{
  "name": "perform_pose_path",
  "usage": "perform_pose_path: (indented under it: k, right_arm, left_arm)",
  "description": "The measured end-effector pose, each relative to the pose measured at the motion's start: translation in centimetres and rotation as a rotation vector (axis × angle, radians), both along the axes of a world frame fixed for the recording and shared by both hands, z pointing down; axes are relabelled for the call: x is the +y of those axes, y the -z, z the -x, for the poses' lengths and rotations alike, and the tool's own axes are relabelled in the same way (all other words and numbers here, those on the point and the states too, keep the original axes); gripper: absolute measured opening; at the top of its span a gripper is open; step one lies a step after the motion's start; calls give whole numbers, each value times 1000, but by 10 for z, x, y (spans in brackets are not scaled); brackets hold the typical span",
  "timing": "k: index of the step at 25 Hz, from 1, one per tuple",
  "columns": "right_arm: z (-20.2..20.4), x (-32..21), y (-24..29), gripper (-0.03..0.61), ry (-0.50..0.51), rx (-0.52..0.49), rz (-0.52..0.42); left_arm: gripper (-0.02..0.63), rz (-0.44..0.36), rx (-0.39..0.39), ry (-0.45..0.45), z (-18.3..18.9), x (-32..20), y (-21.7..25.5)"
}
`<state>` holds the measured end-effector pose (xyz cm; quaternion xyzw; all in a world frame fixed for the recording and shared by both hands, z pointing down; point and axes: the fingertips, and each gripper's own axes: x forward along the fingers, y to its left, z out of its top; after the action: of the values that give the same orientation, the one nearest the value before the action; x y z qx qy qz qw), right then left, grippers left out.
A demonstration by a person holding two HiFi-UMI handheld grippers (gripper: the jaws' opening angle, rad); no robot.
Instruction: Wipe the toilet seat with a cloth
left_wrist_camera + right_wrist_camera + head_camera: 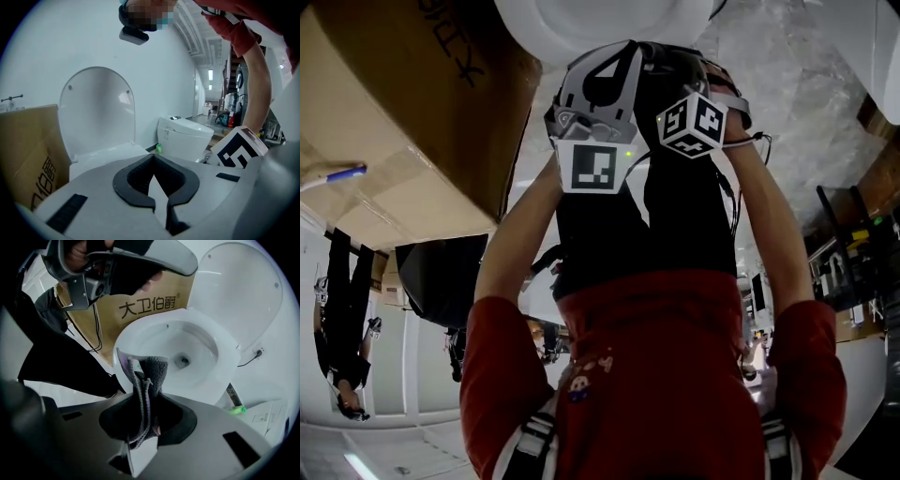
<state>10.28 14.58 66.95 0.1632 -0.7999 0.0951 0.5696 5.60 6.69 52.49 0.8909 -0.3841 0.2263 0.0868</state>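
A grey cloth hangs pinched in my right gripper, which is shut on it and points steeply down over the front left of the white toilet seat. The cloth's free end lies at the seat's rim. The lid stands raised behind the bowl. My left gripper is shut with nothing between its jaws; it points nearly level toward the raised lid. In the right gripper view a hand holds the left gripper above the bowl. The head view shows both grippers side by side.
A brown cardboard box stands right beside the toilet. A second white toilet sits further back, with a small green object on the floor near it. A person in black stands at a distance.
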Motion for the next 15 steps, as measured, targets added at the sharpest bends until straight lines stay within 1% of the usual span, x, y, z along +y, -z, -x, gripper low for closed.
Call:
perform_pose_path:
  k: [3, 6, 11, 15]
  right_arm:
    - [-14, -14, -2, 81, -6, 13, -19]
    - [-24, -32, -1, 81, 1, 22, -39]
    - [-35, -70, 0, 81, -4, 19, -76]
    - [-38, -114, -1, 81, 12, 20, -132]
  left_arm:
    - [14, 3, 6, -15, -9, -8, 0]
    - [14, -3, 9, -2, -14, -25, 1]
    - [14, -9, 0, 53, -12, -60, 1]
    - [14, -50, -4, 115, -5, -95, 3]
